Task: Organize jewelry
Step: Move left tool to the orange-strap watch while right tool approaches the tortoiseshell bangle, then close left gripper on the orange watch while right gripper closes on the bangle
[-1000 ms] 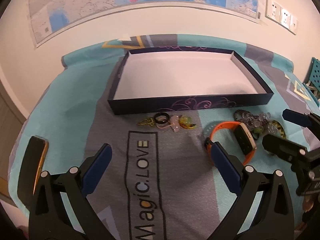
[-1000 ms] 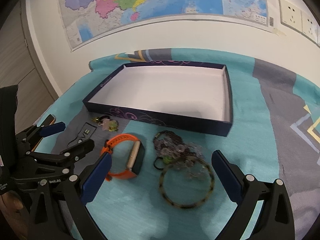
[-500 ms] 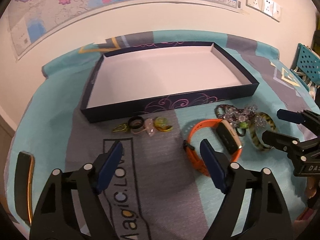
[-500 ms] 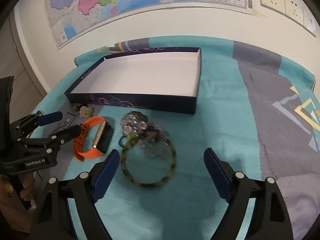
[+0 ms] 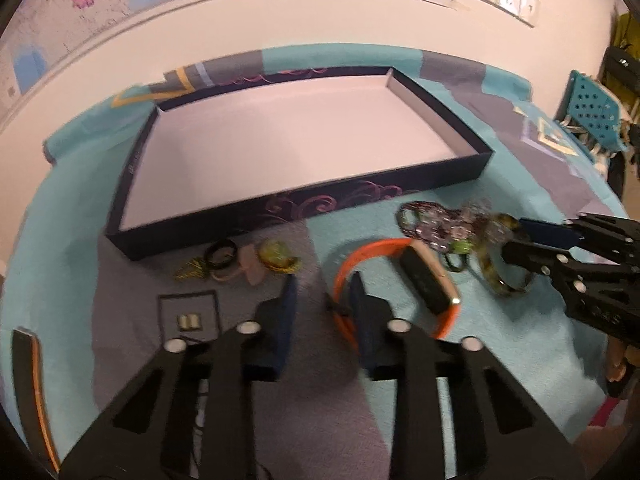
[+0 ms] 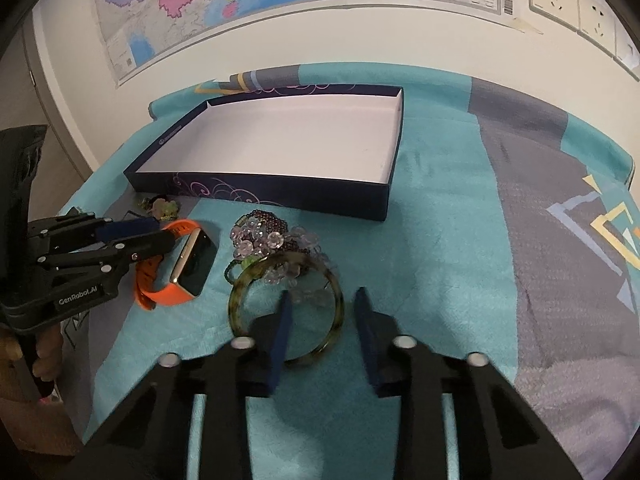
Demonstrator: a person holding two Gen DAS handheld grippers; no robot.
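Observation:
An orange smartwatch [image 5: 428, 284] lies on the teal and grey cloth in front of the dark shallow box [image 5: 304, 204]. My left gripper [image 5: 324, 284] is closing, with the watch's strap between its jaws beside the right finger; a gap still shows. In the right wrist view, the green mottled bangle [image 6: 240, 292] lies against a heap of bead bracelets [image 6: 272, 236]. My right gripper [image 6: 322, 292] is closing astride the bangle's right rim, its left finger inside the ring, pads not touching. The box [image 6: 256, 190] holds nothing. The left gripper [image 6: 160, 234] shows at the watch [image 6: 196, 260].
Small pieces lie by the box's front left corner: a black ring [image 5: 220, 254], a green pendant [image 5: 278, 256]. A dark slab with an orange edge [image 5: 28, 380] sits at the cloth's left edge. A teal perforated stool [image 5: 592, 116] stands at the right. A wall with a map is behind.
Both pairs of jaws have narrowed from wide open. Each gripper has come down closer: the left over the watch strap, the right over the bangle's rim.

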